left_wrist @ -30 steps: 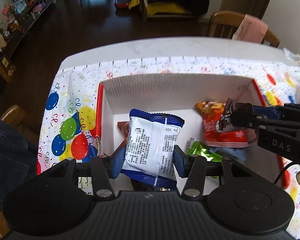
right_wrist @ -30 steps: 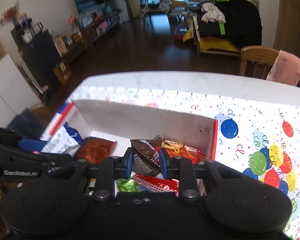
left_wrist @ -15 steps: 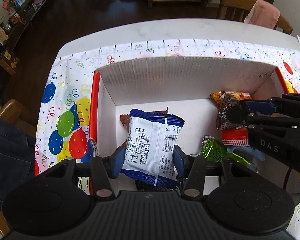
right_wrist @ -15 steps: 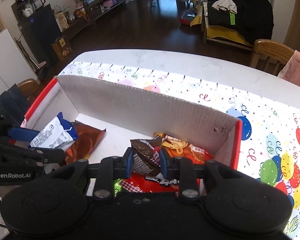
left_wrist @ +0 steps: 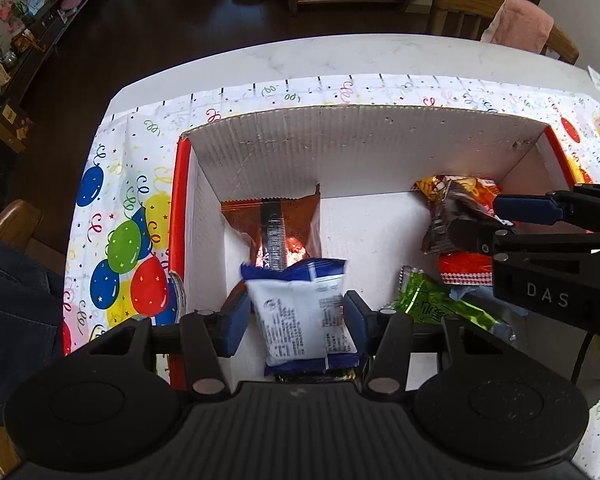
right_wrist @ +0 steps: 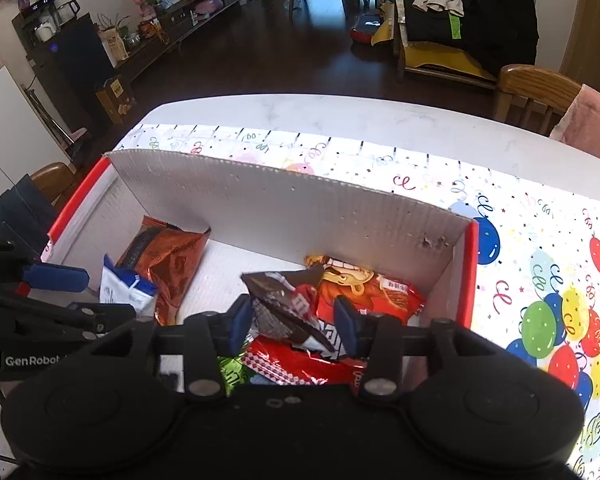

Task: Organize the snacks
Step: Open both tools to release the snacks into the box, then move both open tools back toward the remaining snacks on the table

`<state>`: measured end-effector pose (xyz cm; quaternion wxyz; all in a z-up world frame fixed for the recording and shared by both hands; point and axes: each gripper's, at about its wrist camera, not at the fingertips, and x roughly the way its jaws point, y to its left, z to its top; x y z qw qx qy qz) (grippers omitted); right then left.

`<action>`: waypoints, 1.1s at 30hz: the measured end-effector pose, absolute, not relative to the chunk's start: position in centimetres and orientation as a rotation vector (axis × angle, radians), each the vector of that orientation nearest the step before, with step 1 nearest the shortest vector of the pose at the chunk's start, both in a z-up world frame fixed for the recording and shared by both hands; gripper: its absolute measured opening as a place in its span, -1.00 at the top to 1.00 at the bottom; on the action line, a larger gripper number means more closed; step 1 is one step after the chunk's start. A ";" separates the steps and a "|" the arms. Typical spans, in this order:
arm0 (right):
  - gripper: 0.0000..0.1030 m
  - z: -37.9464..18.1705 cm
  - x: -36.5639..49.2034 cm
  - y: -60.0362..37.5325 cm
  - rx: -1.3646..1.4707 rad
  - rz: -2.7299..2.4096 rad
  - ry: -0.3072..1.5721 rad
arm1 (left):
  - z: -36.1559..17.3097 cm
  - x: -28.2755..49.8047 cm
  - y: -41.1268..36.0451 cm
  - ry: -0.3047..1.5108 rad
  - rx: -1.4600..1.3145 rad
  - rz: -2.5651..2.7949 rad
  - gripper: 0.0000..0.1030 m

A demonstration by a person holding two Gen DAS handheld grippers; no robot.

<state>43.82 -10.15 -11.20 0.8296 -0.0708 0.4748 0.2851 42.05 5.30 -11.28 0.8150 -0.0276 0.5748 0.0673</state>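
Observation:
A white cardboard box (left_wrist: 340, 148) with red rims stands on the balloon tablecloth. My left gripper (left_wrist: 296, 316) has its jaws spread beside a blue-and-white snack packet (left_wrist: 300, 312), which lies in the box's left part over a brown packet (left_wrist: 276, 228). My right gripper (right_wrist: 294, 320) has opened around a dark brown candy bag (right_wrist: 288, 304), which rests on an orange packet (right_wrist: 364, 292) and a red packet (right_wrist: 300, 364) in the box's right part. A green packet (left_wrist: 432, 304) lies near the front. The right gripper also shows in the left wrist view (left_wrist: 480, 224).
The balloon tablecloth (right_wrist: 540, 280) covers the white table (right_wrist: 340, 116) around the box. Wooden chairs (right_wrist: 536, 88) stand at the far side, one with a pink cloth. A chair with dark clothing (left_wrist: 8, 280) is at the left edge.
Both grippers have opened and let go of their packets. The blue-and-white packet has dropped lower, uncovering the brown packet. The dark candy bag has settled onto the orange and red packets.

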 end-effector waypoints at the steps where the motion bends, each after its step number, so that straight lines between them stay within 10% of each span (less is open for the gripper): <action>1: 0.04 -11.0 43.7 -10.3 -0.145 0.604 1.007 | -11.2 41.9 5.3 1.222 -0.064 0.141 0.00; 33: -0.78 -3.1 34.0 -14.8 0.009 0.622 0.872 | -3.2 31.8 5.0 0.979 -0.135 0.042 -0.43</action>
